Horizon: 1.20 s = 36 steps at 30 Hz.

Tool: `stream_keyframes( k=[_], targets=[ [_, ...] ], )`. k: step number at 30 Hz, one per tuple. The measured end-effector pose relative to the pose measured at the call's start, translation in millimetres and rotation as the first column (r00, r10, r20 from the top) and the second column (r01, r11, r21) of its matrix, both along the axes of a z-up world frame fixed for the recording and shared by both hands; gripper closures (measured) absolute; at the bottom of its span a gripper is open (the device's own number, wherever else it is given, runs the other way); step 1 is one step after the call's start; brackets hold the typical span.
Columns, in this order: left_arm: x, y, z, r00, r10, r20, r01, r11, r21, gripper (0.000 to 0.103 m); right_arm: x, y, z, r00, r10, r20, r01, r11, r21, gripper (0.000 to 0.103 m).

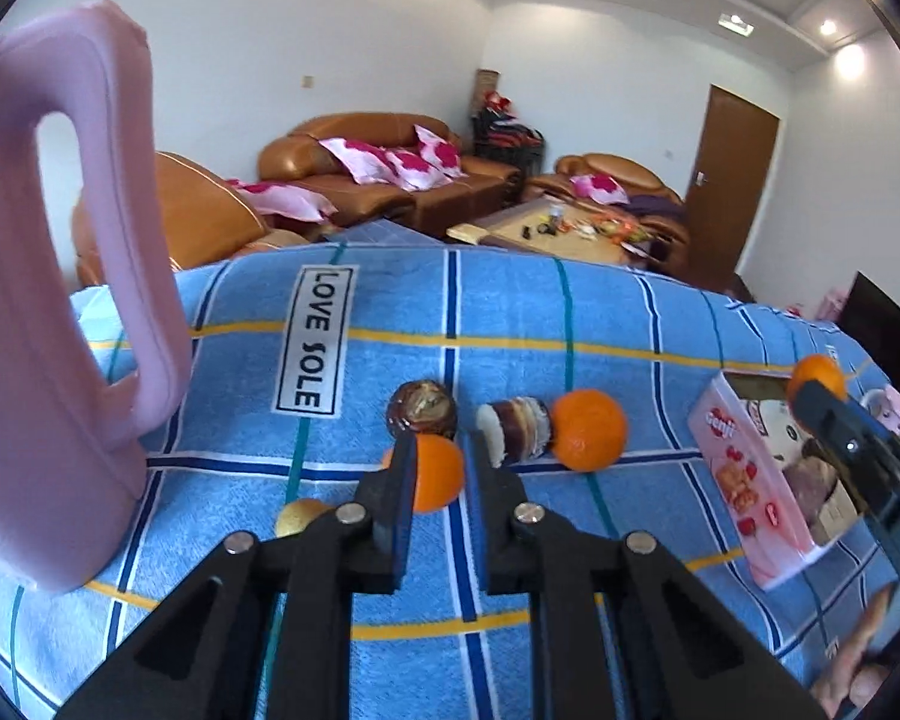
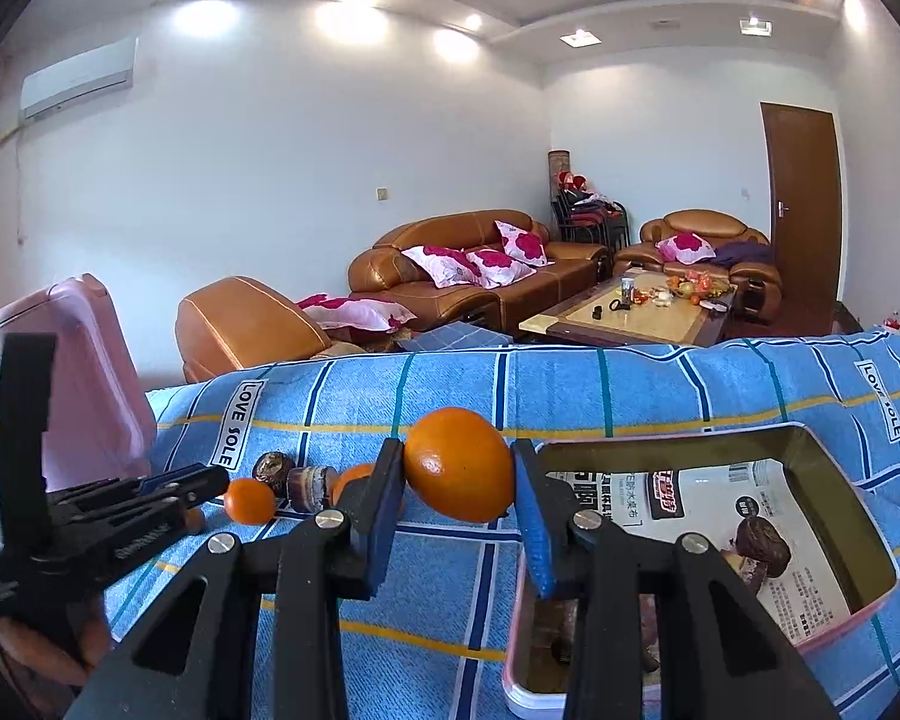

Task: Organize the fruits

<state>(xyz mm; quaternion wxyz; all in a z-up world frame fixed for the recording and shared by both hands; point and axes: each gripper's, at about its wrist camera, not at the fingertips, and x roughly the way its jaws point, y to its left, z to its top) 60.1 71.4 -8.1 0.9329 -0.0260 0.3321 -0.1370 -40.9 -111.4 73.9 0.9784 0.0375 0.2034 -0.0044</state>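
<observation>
The right gripper (image 2: 457, 468) clamps an orange (image 2: 459, 465) at frame centre, beside the pink box (image 2: 870, 600). The left gripper (image 1: 441, 456) is closed, empty; two dark fruits (image 1: 421, 409) and another orange (image 1: 588, 430) lie just beyond.

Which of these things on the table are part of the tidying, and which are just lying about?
Part of the job:
- big orange, held
- small orange, held
- loose orange
- round brown fruit
- sliced brown fruit
- open pink box

Probably just lying about:
- pink handled board
- checked cloth
- sofa
- coffee table
</observation>
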Motion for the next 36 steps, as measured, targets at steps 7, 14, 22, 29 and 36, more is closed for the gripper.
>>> stream_keyframes(
  k=[7, 14, 22, 29, 36],
  targets=[
    [-5, 7, 6, 0.999, -0.029, 0.021, 0.029, 0.999, -0.028, 0.085, 3, -3, 2, 1.000, 0.002, -0.003, -0.002, 1.000, 0.019, 0.065],
    [7, 11, -4, 0.997, 0.056, -0.048, -0.057, 0.998, -0.013, 0.013, 4, -2, 1, 1.000, 0.010, -0.010, -0.009, 1.000, 0.021, 0.065],
    [34, -2, -26, 0.984, 0.124, -0.129, -0.106, 0.985, 0.139, 0.020, 4, -1, -1, 1.000, 0.019, -0.018, -0.019, 1.000, 0.021, 0.065],
    [56, -17, -35, 0.975, 0.154, -0.160, -0.109, 0.959, 0.263, 0.034, 7, -2, -2, 0.999, 0.018, -0.030, -0.017, 0.999, 0.032, 0.065],
    [44, -13, -28, 0.985, 0.107, -0.137, -0.078, 0.976, 0.203, 0.063, 8, -2, -2, 0.999, 0.023, -0.030, -0.023, 0.999, 0.029, 0.065]
  ],
)
